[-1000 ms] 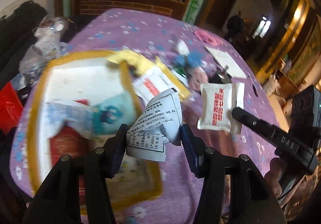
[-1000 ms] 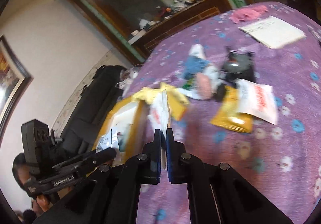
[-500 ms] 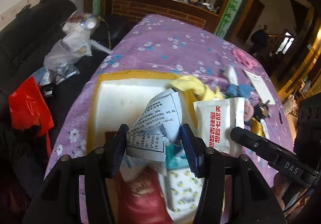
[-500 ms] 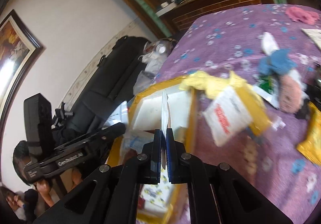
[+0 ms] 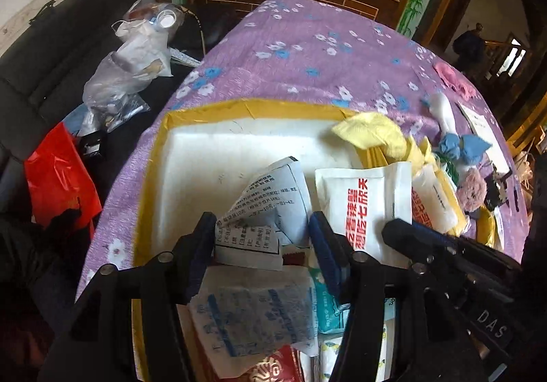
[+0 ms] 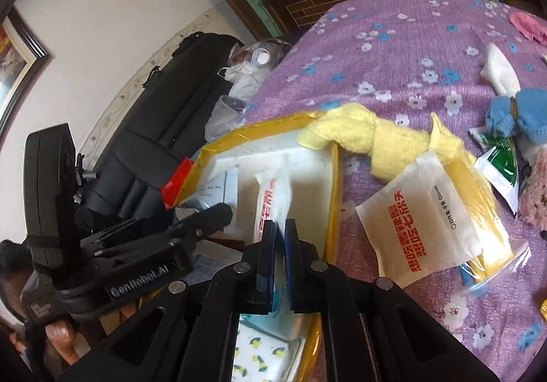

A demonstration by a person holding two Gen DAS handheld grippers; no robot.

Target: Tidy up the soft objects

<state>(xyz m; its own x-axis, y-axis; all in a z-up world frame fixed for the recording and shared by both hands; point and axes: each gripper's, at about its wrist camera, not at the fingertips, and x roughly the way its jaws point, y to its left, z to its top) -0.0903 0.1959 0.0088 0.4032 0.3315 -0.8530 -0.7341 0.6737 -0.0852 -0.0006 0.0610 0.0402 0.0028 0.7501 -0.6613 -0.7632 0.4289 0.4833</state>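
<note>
My left gripper [image 5: 263,231] is shut on a crumpled white packet with black print [image 5: 263,207], held over the white foam box with a yellow taped rim [image 5: 239,105]. My right gripper [image 6: 280,228] is shut on a white pouch with red lettering [image 6: 273,197], also over the box [image 6: 266,129]; this pouch shows in the left wrist view [image 5: 362,200]. Several packets [image 5: 253,317] lie in the near end of the box. A yellow cloth [image 6: 362,135] drapes over the box's far corner.
On the purple flowered tablecloth [image 6: 393,36], right of the box, lie another white pouch with red lettering [image 6: 430,214], a blue cloth [image 6: 523,115], a pink plush [image 6: 536,190] and a pink cloth [image 6: 526,26]. A black sofa [image 5: 51,57] with bags stands at the left.
Both grippers have moved left from over the tablecloth to over the foam box, each still carrying its packet. The right gripper's pouch now hangs inside the box rim.
</note>
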